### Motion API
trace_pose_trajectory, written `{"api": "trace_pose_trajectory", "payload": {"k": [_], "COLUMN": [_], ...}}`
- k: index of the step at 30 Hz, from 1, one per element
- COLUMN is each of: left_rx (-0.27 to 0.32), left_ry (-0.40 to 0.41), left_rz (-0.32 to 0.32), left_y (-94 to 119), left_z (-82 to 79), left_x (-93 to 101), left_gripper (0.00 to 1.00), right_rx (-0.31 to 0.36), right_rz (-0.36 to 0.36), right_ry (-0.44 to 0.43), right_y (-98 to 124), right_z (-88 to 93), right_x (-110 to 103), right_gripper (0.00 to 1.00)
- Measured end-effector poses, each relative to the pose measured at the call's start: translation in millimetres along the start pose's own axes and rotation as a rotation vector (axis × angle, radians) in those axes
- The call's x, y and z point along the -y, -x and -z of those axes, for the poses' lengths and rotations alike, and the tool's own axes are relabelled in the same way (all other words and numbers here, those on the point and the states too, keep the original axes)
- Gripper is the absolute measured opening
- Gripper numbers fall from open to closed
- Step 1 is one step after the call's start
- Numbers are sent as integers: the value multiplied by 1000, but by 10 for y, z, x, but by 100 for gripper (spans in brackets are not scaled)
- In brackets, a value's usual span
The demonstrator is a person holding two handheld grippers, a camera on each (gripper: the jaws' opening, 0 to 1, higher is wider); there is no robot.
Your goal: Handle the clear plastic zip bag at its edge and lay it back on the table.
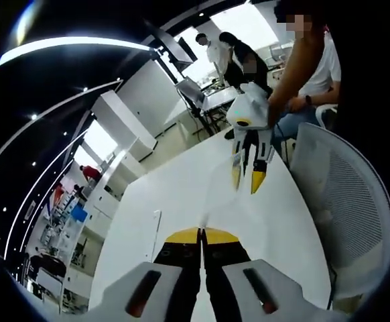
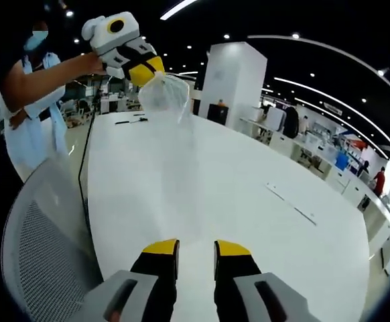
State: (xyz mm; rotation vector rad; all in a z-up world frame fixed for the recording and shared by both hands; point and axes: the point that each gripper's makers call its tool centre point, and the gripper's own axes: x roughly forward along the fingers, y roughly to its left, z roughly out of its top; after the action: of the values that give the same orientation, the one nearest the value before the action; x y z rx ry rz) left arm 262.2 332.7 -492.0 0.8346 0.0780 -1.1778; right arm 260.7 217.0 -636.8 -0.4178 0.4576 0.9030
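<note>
The left gripper, at eleven o'clock in the right gripper view, pinches the clear zip bag by its edge above the white table. The right gripper stands narrowly parted, holding nothing. The left gripper view shows jaws pressed together, with the bag barely discernible.

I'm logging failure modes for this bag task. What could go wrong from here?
The clear zip bag hangs above the table from the left gripper alone, pinched at its top edge; it may slip out. The right gripper is open and apart, so nothing would catch it.
</note>
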Motion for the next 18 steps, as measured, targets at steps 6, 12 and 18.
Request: {"api": "trace_pose_trajectory", "payload": {"k": [6,12,18], "left_rx": [14,24,25], "left_ry": [7,24,38], "left_rz": [0,3,8], "left_y": [24,50,78], "left_z": [-48,-35,14], "left_x": [7,4,-1], "left_gripper": [0,0,0], "right_rx": [2,14,8], "right_rz": [-9,-20,-21], "right_ry": [-6,37,86], "right_y": [-135,-182,-210], "right_z": [32,-24,-38], "right_x": [7,-38,-5], "right_gripper": [13,1,0]}}
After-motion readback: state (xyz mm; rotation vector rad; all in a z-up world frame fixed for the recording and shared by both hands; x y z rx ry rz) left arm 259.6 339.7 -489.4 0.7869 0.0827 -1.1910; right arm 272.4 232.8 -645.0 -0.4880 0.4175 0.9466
